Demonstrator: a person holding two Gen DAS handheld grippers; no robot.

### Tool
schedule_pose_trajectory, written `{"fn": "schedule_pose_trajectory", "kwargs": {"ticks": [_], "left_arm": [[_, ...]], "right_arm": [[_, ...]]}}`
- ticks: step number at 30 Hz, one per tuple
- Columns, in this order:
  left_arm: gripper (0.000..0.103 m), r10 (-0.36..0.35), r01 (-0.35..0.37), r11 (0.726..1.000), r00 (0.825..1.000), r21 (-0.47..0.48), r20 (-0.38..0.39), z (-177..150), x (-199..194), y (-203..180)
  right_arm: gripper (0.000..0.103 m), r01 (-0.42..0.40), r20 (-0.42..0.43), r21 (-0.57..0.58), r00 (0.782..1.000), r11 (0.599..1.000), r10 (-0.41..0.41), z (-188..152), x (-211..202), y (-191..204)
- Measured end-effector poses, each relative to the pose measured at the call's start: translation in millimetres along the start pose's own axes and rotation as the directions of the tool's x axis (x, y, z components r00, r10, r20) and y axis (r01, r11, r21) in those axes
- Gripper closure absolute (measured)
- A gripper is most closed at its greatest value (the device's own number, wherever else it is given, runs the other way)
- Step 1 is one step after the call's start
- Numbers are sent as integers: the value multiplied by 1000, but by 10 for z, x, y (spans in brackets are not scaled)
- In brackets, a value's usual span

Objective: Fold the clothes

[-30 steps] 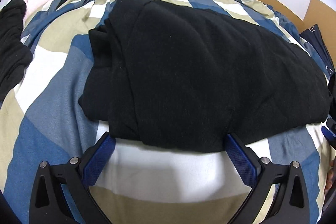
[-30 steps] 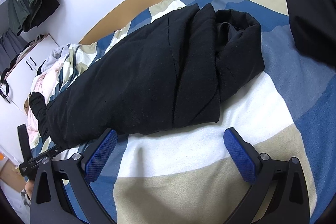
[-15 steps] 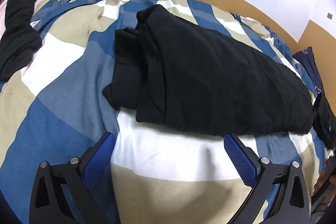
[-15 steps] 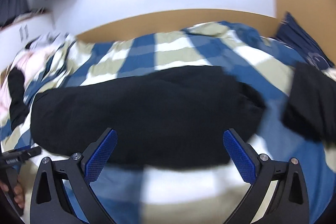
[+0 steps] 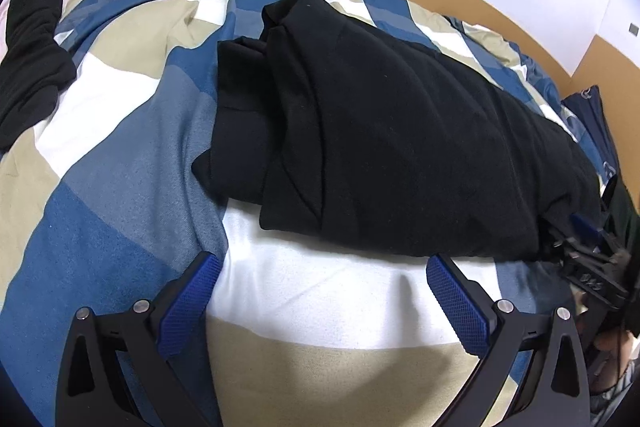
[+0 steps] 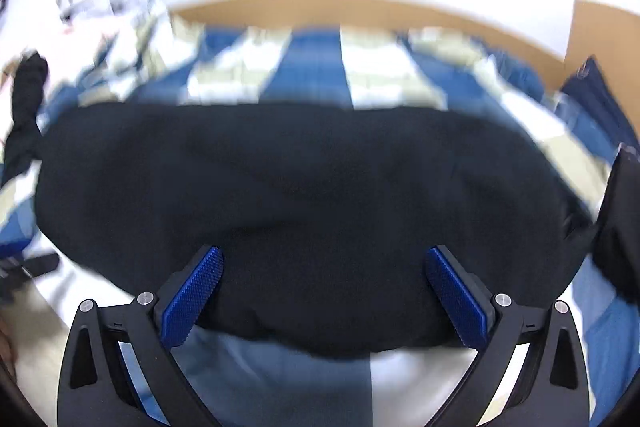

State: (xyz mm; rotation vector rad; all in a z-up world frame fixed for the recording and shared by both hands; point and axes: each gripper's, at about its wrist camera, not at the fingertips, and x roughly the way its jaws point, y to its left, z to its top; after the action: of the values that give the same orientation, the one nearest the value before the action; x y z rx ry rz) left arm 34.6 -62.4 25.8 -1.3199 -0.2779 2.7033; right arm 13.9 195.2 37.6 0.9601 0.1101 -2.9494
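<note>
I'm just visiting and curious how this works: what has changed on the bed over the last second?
The right gripper swung round to face the long side of the black garment and moved in, so cloth now fills the space between its open fingers. The left gripper backed slightly away from the garment's near edge. Nothing was grasped or released. The garment, still half folded, and the checked duvet lie as before.

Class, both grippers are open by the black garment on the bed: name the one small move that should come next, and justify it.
Probably ease the right gripper forward and close on the black garment's near edge: its open jaws already straddle that edge, while the left gripper sits open just short of it, over the checked bedcover.
</note>
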Motion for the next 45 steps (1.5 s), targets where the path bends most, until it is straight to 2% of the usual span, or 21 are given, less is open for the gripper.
{"fn": "schedule_pose_trajectory", "kwargs": {"ticks": [1,3,4,5,6,8,12,14,17,19,21,22,26,28,30,33,35,36,38,42,45], "left_arm": [[0,2,-2,1000,1000,4,0,-2,0,-7],[0,1,-1,1000,1000,5,0,-5,-4,-5],[0,-2,2,1000,1000,2,2,-6,-9,4],[0,-5,5,1000,1000,-1,1,-4,-8,10],[0,-7,7,1000,1000,-4,0,-1,-5,15],[0,-1,1,1000,1000,-1,-4,-6,4,3],[0,10,-10,1000,1000,8,-7,-10,12,-20],[0,6,-6,1000,1000,4,-5,-10,4,-10],[0,2,-2,1000,1000,-2,-5,-9,2,-7],[0,4,-4,1000,1000,-1,-10,9,25,-22],[0,7,-7,1000,1000,0,-15,11,35,-30],[0,8,-8,1000,1000,1,-16,9,37,-35],[0,10,-10,1000,1000,1,-21,7,45,-45],[0,13,-13,1000,1000,-1,-21,-22,34,-54],[0,22,-22,1000,1000,1,-21,-67,17,-71],[0,31,-30,999,999,10,-25,-75,12,-75],[0,22,-22,1000,999,4,-23,-76,-2,-45],[0,17,-17,1000,1000,4,-23,-77,-6,-32],[0,13,-13,1000,1000,5,-24,-80,-10,-17],[0,36,-35,999,999,23,-31,-109,-18,-22],[0,25,-25,1000,999,16,-26,-125,-50,15]], "right_arm": [[0,-8,47,-4,999,1000,9,34,-69,6],[0,22,41,-35,999,999,-20,133,5,49],[0,28,11,-41,1000,999,-28,153,98,66],[0,23,-76,-47,997,999,-26,144,317,90],[0,5,-127,-49,992,999,-11,93,447,91],[0,-24,-192,-36,981,999,17,58,578,79],[0,-10,-138,-44,990,999,4,112,438,103],[0,-17,-19,-15,1000,1000,17,180,206,104],[0,-82,57,32,995,996,80,360,88,167],[0,-59,-54,-16,997,998,58,375,382,333],[0,-28,-163,-85,987,996,14,276,706,493],[0,-11,-184,-113,983,994,-10,200,781,537],[0,-13,-148,-121,989,993,-5,269,643,561],[0,-13,-54,-82,999,997,8,274,422,443],[0,17,34,-17,999,1000,-16,282,220,285],[0,18,-61,145,998,989,-9,227,230,-20],[0,-88,-55,324,992,942,112,48,154,-347],[0,-148,-32,422,984,895,178,-72,81,-504],[0,-258,33,598,954,759,299,-312,-64,-819],[0,-253,30,661,949,706,313,-347,3,-908],[0,-247,28,705,946,664,322,-372,55,-973]]}}
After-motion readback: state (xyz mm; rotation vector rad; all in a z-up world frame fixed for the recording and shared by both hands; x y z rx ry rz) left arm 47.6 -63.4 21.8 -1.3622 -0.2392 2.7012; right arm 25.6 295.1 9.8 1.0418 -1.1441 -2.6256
